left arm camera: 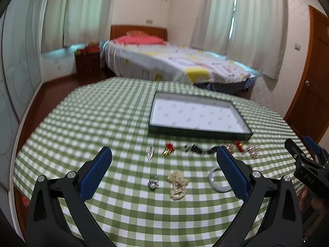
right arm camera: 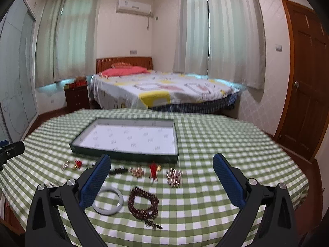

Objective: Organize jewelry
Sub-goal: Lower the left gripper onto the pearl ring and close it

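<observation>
Only the right wrist view showed the dark red beaded bracelet (right arm camera: pixel 143 205), coiled on the green checked tablecloth (right arm camera: pixel 205 144) on the near side of the tray (right arm camera: pixel 123 156), just beside a pale bangle (right arm camera: pixel 109 203) that touched nothing but the cloth. Only the left wrist view showed the gold chain (left arm camera: pixel 177 184) heaped in a loose pile and a small silver piece (left arm camera: pixel 153 183) next to it, both also on the near side of the tray, with the bangle (left arm camera: pixel 216 179) partly hidden behind a blue finger pad (left arm camera: pixel 232 175). The tray was a shallow rectangle with dark green walls and a white printed lining, and nothing lay inside it in either view. Along its near wall ran a row of small blurred pieces: silver earrings (left arm camera: pixel 150 152), a red and gold piece (left arm camera: pixel 168 149), a black piece (left arm camera: pixel 195 149), a red tassel piece (right arm camera: pixel 153 170) and a cluster of pale metal studs (right arm camera: pixel 173 177). The left gripper (left arm camera: pixel 163 164) hung above the cloth with its fingers wide apart and nothing between them. The right gripper (right arm camera: pixel 162 171) hung likewise, fingers spread and empty; in the left view it (left arm camera: pixel 302 152) appeared to the right of the tray, over the table's edge. Beyond the tray stood a bed (right arm camera: pixel 164 90) with a patterned cover.
</observation>
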Demonstrator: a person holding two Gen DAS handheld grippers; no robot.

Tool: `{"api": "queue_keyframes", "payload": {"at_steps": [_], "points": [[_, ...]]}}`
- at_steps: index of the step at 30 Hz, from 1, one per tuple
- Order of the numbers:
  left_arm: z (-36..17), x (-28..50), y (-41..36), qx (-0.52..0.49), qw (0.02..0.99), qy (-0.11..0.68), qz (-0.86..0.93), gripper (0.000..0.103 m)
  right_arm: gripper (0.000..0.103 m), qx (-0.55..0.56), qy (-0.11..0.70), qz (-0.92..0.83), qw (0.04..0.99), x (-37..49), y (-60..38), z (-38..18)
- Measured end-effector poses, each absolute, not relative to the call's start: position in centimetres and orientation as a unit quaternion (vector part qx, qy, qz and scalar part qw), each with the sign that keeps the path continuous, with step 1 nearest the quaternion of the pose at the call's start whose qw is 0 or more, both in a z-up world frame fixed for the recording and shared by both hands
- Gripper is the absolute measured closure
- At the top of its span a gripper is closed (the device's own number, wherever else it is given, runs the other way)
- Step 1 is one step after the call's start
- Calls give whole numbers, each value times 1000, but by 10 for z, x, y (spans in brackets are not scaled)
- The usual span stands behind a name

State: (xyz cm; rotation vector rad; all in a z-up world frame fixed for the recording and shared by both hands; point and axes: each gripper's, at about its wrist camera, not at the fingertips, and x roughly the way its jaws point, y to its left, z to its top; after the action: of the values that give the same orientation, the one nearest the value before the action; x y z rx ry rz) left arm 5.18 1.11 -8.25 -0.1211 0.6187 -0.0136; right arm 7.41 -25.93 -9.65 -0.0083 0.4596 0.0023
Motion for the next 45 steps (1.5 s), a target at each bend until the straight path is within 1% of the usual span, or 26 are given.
{"api": "queue_keyframes", "payload": {"at_steps": [6,8,10,15,17,19,23,24,26,29,31,33,35,36,41,45], "points": [[-128,74,13,-58,933,356,-3,4,6,-2,267,4,964,92,-262,-132],[-138,80,13,-54,928,369,-2,10,6,2,283,7,959,97,-263,-142],[-150,86,14,-51,921,387,0,22,6,4,293,9,956,101,-262,-147],[-170,96,20,-62,908,414,-4,29,6,8,308,12,951,108,-264,-162],[-176,100,21,-67,905,419,-8,34,6,10,313,13,949,110,-263,-166],[-179,101,22,-70,903,423,-12,40,6,12,320,13,947,112,-262,-170],[-187,105,20,-70,896,437,-15,45,6,18,329,15,944,115,-263,-174],[-189,105,20,-70,895,441,-16,48,6,19,330,15,944,115,-263,-175],[-190,105,18,-66,896,439,-17,49,6,19,330,16,944,116,-262,-176],[-190,104,15,-57,898,437,-18,56,6,20,332,16,943,115,-262,-176],[-190,103,15,-55,898,435,-17,66,6,22,332,17,943,116,-263,-176],[-191,102,15,-57,899,434,-18,71,6,23,331,17,943,115,-264,-176],[-191,101,16,-58,899,433,-18,79,6,24,331,17,943,115,-264,-176],[-191,101,16,-59,899,433,-19,81,6,24,332,17,943,115,-264,-176],[-190,100,15,-55,901,431,-20,82,6,29,335,22,942,114,-264,-178],[-180,98,16,-46,909,413,-14,82,6,31,342,27,939,116,-264,-182]]}}
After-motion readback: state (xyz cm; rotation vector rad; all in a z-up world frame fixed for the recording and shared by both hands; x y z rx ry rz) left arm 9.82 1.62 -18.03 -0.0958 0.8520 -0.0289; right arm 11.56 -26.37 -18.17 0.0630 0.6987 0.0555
